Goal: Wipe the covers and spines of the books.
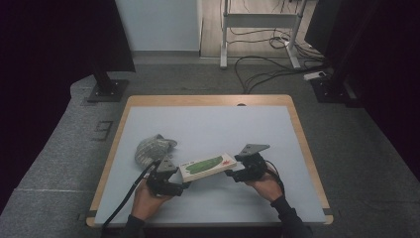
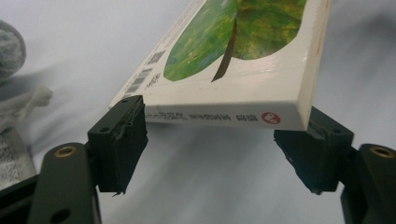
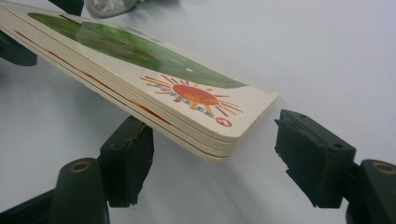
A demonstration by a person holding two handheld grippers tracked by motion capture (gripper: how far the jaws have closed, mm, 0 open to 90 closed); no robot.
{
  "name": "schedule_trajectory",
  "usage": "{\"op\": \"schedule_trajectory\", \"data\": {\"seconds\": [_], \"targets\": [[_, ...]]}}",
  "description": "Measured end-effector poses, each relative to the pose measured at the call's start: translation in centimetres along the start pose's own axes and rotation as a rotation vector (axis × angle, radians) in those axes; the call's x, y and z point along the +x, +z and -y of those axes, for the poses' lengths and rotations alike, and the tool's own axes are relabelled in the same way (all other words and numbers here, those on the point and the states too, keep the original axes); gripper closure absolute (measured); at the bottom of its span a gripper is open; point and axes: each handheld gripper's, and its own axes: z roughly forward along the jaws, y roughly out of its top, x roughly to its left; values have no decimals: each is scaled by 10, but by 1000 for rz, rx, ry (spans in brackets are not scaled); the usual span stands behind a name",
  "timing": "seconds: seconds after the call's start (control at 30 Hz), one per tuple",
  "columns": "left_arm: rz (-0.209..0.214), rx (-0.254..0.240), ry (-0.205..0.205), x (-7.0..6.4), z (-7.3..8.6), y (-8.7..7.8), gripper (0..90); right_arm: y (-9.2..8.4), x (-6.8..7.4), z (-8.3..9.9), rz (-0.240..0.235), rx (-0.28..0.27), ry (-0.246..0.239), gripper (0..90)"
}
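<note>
Grey carpet all around, some cables (image 1: 262,69) trailing on the floor at the back, and in the middle a wood-edged worktop (image 1: 208,121) with a pale blue-grey top. Lying on it near the front is a thick board book (image 1: 207,166) with a white cover, a big green leaf and a little red sun in one corner. A crumpled grey knitted cloth (image 1: 152,148) sits just behind its left end.

Each of the person's hands has a claw at one end of the book. Left claw (image 2: 212,137): jaws are spread apart, the spine end of the book sits between them, and from what I can see the pads aren't pressing on it, so it's released. Right claw (image 3: 212,158): same deal at the sun corner, jaws apart with a clear gap on one side, the other pad sitting under the book's edge, not clamping. The book looks a bit tilted in both gripper views; can't tell if it's lying fully flat.
</note>
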Motion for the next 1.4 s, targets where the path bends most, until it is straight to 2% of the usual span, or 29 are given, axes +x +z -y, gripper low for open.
{"op": "schedule_trajectory", "data": {"seconds": [0.43,0.57,0.67,1.07,1.2,1.3,1.4], "targets": [[7,17,-19,-10,16,12,215,3,6,21,-12,8,-7,276],[10,23,-22,-13,22,16,215,5,9,27,-5,16,-24,276],[1,31,-11,-16,25,19,215,7,10,32,-1,22,-22,276],[9,61,19,-23,29,26,202,10,13,46,3,51,-53,273],[1,69,47,-24,30,24,146,10,13,50,-4,79,-75,239],[-8,66,63,-22,30,18,142,5,11,52,-18,48,-55,225],[-12,59,58,-16,28,12,129,-1,7,52,3,44,-57,213]]}}
